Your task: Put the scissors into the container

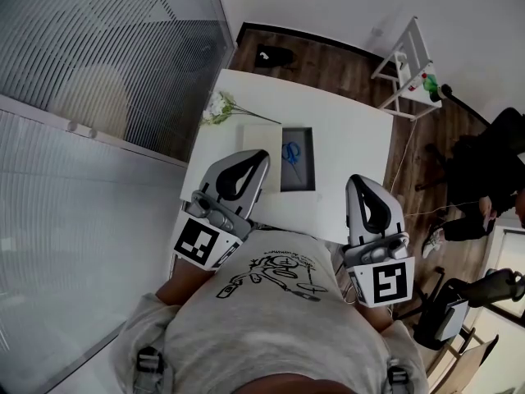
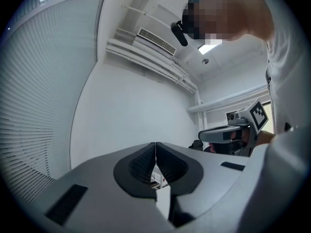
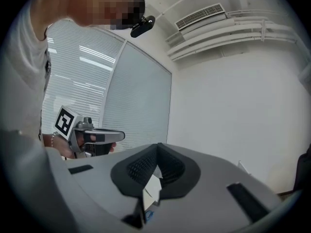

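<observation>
On the table: white top, grey container sitting around the middle, some flowers near the far left corner
Scissors: blue handles, already lying inside the container, toward its far end
Left gripper: jaws pressed together with nothing between them, held up close to the chest, tip showing just left of the container from the head view
Right gripper: pretty much the same, jaws closed tight on nothing, off to the right of the container and apart from the scissors
Aim: both point upward, so the gripper views mostly get wall, ceiling and blinds, and each one catches the other gripper beside it
Contact: neither gripper touches the container or the scissors
Floor: dark wood, with a white rack past the table's far right corner
</observation>
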The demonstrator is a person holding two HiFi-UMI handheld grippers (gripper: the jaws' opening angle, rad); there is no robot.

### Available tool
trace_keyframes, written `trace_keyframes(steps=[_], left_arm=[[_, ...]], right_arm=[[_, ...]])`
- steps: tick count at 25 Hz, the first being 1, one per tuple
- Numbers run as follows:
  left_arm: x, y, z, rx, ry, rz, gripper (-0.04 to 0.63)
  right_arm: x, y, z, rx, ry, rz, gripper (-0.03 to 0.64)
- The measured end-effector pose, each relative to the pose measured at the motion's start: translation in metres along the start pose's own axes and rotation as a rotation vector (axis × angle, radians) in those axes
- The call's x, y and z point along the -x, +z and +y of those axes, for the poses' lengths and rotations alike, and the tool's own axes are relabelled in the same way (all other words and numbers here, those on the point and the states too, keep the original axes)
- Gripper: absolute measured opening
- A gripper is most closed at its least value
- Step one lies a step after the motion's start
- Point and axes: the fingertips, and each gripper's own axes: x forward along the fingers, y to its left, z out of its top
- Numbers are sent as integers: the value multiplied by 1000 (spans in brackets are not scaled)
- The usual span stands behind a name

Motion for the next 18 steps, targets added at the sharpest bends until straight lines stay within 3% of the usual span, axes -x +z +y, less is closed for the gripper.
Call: trace_keyframes(steps=[18], left_arm=[[2, 1, -1, 5, -4, -6, 21]], right_arm=[[-2, 6, 1, 7, -11, -5, 6]])
